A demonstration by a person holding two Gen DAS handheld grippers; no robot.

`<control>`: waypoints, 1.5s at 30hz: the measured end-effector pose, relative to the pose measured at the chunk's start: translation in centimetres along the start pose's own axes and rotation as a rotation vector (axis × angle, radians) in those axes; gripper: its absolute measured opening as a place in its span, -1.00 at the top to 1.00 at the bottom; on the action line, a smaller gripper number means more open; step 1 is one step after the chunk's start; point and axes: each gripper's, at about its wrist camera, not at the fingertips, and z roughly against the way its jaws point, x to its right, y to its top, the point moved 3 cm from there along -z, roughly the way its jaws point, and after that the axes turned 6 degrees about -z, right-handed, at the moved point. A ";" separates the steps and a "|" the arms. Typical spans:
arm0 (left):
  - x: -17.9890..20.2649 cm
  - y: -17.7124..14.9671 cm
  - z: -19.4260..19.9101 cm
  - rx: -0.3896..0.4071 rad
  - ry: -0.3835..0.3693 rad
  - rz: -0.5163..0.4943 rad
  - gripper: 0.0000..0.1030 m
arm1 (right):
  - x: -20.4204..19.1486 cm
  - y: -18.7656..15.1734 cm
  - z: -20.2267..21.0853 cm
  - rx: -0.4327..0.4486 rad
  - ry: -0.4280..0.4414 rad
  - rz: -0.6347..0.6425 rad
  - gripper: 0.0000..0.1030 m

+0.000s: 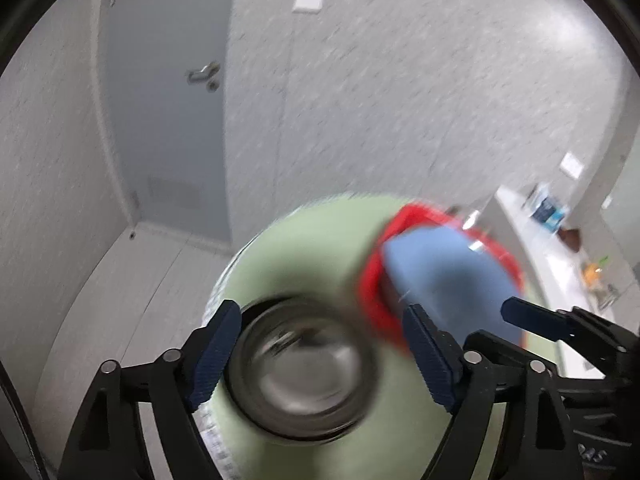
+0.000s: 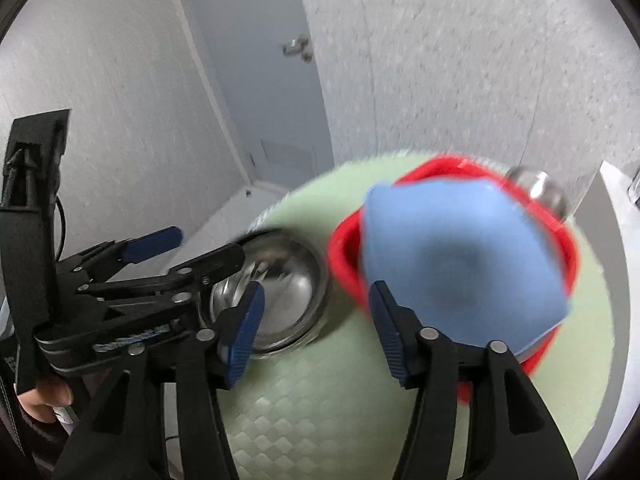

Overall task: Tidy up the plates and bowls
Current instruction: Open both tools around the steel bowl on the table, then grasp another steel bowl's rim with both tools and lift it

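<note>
While both pairs of fingers point(image 1: 320, 356) point(image 2: 316, 336) gape: blue bowl point(image 2: 460, 264) inside red bowl point(image 2: 348, 264), steel bowl point(image 2: 288, 288) beside, on green mat point(image 2: 320, 400).

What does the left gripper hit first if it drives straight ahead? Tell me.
Most likely the steel bowl: it sits between the open fingers of the left gripper, on the green mat. The frame is blurred, so depth is uncertain.

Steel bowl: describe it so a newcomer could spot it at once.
Find the round pale green mat. The steel bowl sits on its left part, beside a blue dish nested in a red one. It is the only shiny metal piece there, under the open left gripper.
</note>
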 end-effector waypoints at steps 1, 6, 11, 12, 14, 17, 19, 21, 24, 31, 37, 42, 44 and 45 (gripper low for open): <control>1.0 0.5 0.2 0.008 -0.003 -0.005 -0.65 | 1.1 0.7 0.8 0.018 -0.002 -0.004 -0.19; 8.2 3.5 -0.5 0.046 -0.020 -0.030 -0.76 | 8.8 3.9 4.0 0.094 -0.013 -0.045 -0.29; 14.3 6.3 -4.5 -0.002 -0.039 -0.040 -0.84 | 17.2 6.5 5.2 0.108 -0.015 -0.076 -0.46; 14.9 7.2 -5.5 -0.011 -0.038 -0.040 -0.84 | 19.2 7.2 5.0 0.102 -0.016 -0.089 -0.49; 16.8 8.7 -8.6 -0.044 -0.019 -0.061 -0.84 | 22.4 8.0 4.3 0.087 -0.012 -0.111 -0.51; 18.0 10.7 -13.2 -0.105 0.002 -0.082 -0.84 | 27.0 9.2 1.7 0.039 -0.004 -0.149 -0.51; 19.0 11.6 -16.7 -0.161 0.036 -0.099 -0.84 | 29.2 9.8 -0.3 0.007 0.009 -0.174 -0.51; 19.7 12.9 -20.3 -0.215 0.076 -0.124 -0.81 | 31.3 10.1 -2.4 -0.027 0.014 -0.195 -0.51; 20.5 14.0 -24.4 -0.275 0.114 -0.150 -0.77 | 33.9 10.4 -5.8 -0.077 0.038 -0.237 -0.51; 21.9 14.7 -32.3 -0.413 0.211 -0.237 -0.62 | 37.4 9.9 -11.6 -0.186 0.091 -0.294 -0.33; 23.4 14.0 -37.6 -0.496 0.218 -0.288 -0.21 | 37.9 9.3 -13.5 -0.232 0.143 -0.304 0.13; 23.5 13.2 -39.9 -0.533 0.142 -0.268 0.54 | 37.3 9.6 -13.8 -0.238 0.206 -0.301 0.60; 23.8 13.4 -39.9 -0.510 0.141 -0.280 0.57 | 37.2 9.8 -13.6 -0.232 0.189 -0.296 0.61; 23.9 13.7 -39.6 -0.489 0.129 -0.275 0.59 | 37.2 9.8 -13.3 -0.221 0.189 -0.300 0.61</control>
